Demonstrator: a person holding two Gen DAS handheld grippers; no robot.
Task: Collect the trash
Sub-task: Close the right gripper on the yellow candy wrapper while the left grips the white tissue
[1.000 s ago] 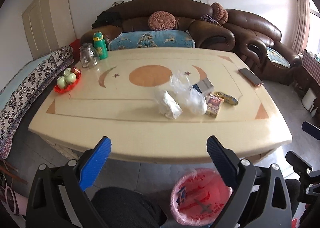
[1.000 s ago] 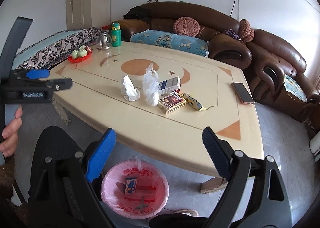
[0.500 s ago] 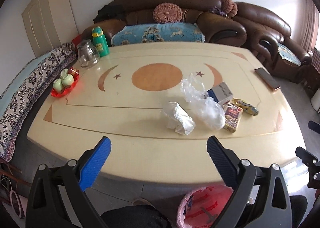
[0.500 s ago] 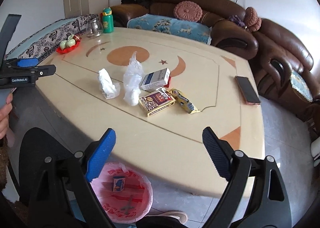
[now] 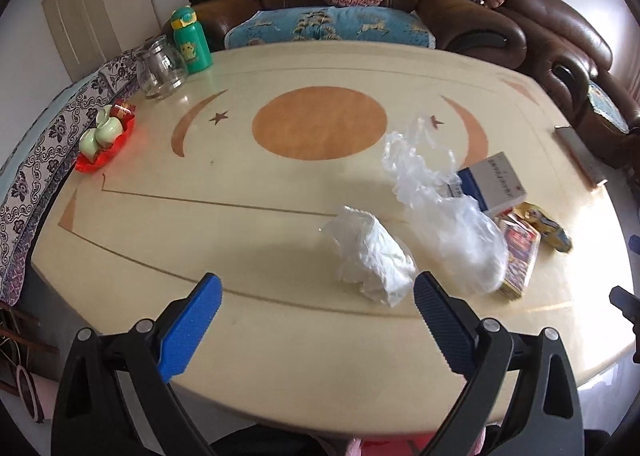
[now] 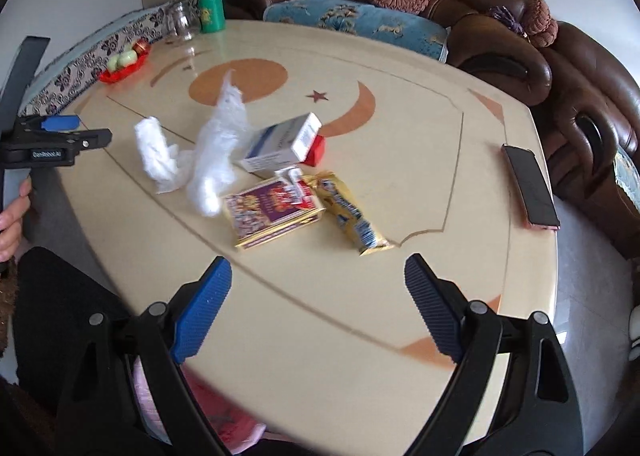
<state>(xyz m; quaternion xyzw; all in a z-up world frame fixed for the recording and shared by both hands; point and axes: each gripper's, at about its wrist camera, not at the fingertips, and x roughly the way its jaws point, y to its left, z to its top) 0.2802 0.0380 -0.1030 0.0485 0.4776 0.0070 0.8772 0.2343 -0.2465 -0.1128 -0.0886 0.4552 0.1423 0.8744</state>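
I have both tools over the near edge of the cream oval table with orange moon-and-star inlays (image 5: 280, 184), each tilted down at the litter. My left gripper (image 5: 316, 306) stands wide apart with nothing between its blue pads; the crumpled white tissue wad (image 5: 370, 254) lies on the tabletop just beyond its right finger, apart from it. Right beside the tissue is the clear crinkled plastic bag (image 5: 436, 208), leaning against the white-and-blue cardboard box (image 5: 494, 182). My right gripper (image 6: 318, 286) is likewise spread wide and empty, hovering short of the pile. Ahead of it I see the flat purple-and-gold printed card box (image 6: 272, 214), with the yellow foil snack wrapper (image 6: 350, 212) touching its right side, and a small red box (image 6: 316, 150) peeking out behind the white one. Off to the right, well apart from the trash, a dark smartphone in a pink case (image 6: 530, 186) lies near the table edge. At the far left corner stand a green children's water bottle (image 5: 190, 40), a clear glass jar (image 5: 160, 68) and a red tray of pale green cups (image 5: 106, 134). The pink-lined waste bin (image 6: 216, 416) shows below the table edge, beneath my right gripper.
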